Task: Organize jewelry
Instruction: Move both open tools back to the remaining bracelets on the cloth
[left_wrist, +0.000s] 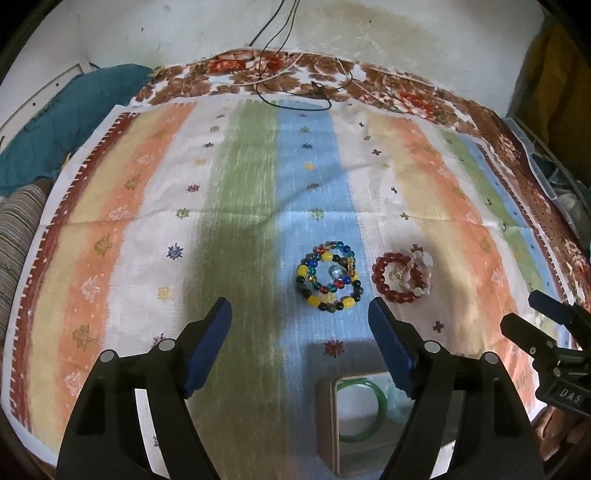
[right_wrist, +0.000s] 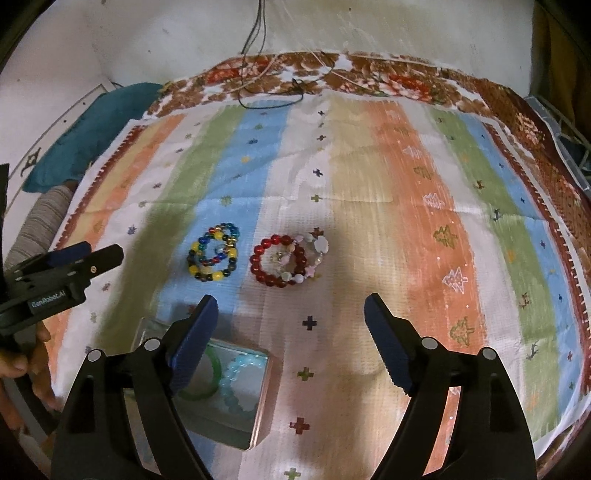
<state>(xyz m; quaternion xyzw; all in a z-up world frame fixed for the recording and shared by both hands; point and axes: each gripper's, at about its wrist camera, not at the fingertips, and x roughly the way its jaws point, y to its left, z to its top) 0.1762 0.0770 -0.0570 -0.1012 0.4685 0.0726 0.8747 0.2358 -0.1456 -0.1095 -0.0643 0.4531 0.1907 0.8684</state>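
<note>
A pile of multicoloured bead bracelets (left_wrist: 330, 282) (right_wrist: 214, 256) lies on the striped cloth. Beside it, to the right, rests a dark red bead bracelet (left_wrist: 397, 277) (right_wrist: 277, 262) with a pale pink and white one (left_wrist: 423, 263) (right_wrist: 317, 249) overlapping its far side. Close to me stands a small clear box (left_wrist: 328, 424) (right_wrist: 264, 398); it holds a green bangle (left_wrist: 365, 410) (right_wrist: 210, 380) and a light blue bead bracelet (right_wrist: 242, 376). My left gripper (left_wrist: 300, 308) hovers open just short of the multicoloured pile. My right gripper (right_wrist: 290, 306) is open too, short of the red bracelet, nothing between its fingers.
The striped cloth (left_wrist: 240, 177) covers a floral blanket (left_wrist: 406, 96) against a white wall. Thin cables (left_wrist: 295, 88) trail over the far edge. A teal cushion (left_wrist: 74, 122) sits at the far left. A person's hand (right_wrist: 22, 365) holds the left gripper's handle.
</note>
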